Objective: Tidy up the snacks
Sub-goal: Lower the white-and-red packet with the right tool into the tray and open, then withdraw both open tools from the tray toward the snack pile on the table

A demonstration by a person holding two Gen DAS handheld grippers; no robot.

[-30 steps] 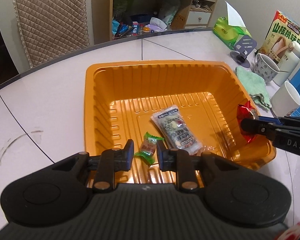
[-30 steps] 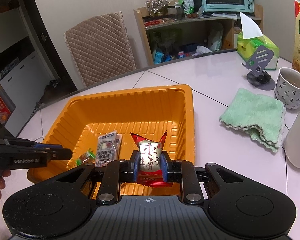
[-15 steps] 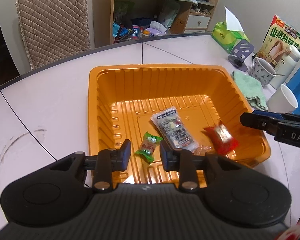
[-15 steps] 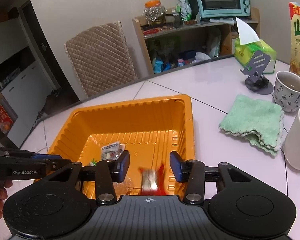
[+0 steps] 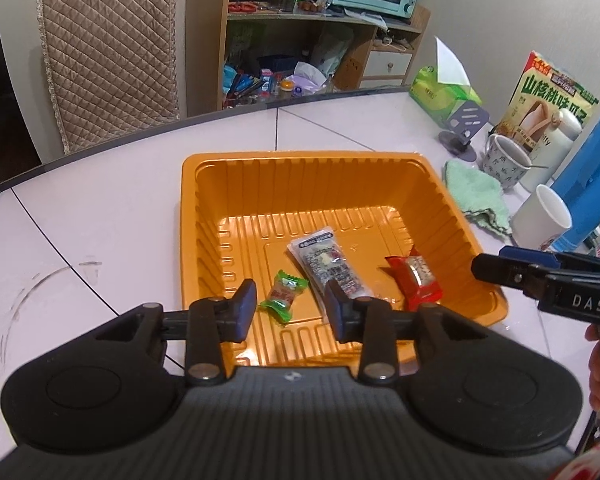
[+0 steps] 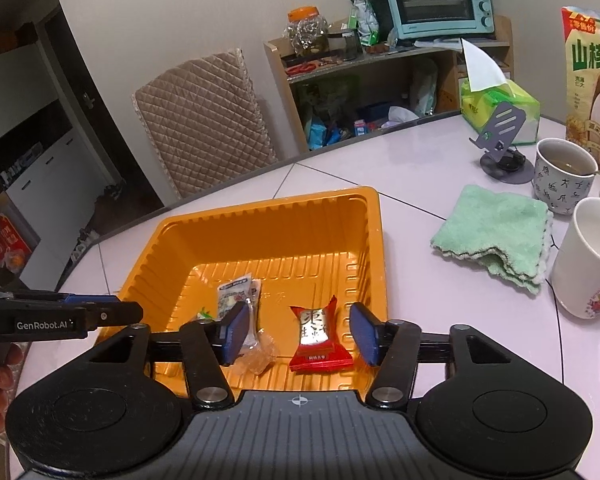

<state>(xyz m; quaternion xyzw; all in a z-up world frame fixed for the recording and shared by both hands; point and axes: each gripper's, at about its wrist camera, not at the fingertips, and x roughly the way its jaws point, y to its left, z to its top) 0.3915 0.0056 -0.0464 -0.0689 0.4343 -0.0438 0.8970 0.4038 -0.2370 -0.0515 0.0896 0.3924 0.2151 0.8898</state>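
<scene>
Orange tray (image 6: 374, 236) holds red snack (image 6: 320, 338) at near edge, green candy (image 5: 283, 296), grey packet (image 5: 328, 266) | right gripper (image 6: 298, 334) jaws just opened, empty | left gripper (image 5: 290, 306) just parting, narrow, empty | further snacks: none visible.

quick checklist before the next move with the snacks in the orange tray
1. Red snack lying flat in the orange tray: ok.
2. Right tool clear of it, having just been opening, pads not touching: ok.
3. Left tool empty, having just been opening: ok.
4. Green candy and grey packet inside the tray: ok.
5. More snacks waiting outside the tray: cannot tell.
</scene>
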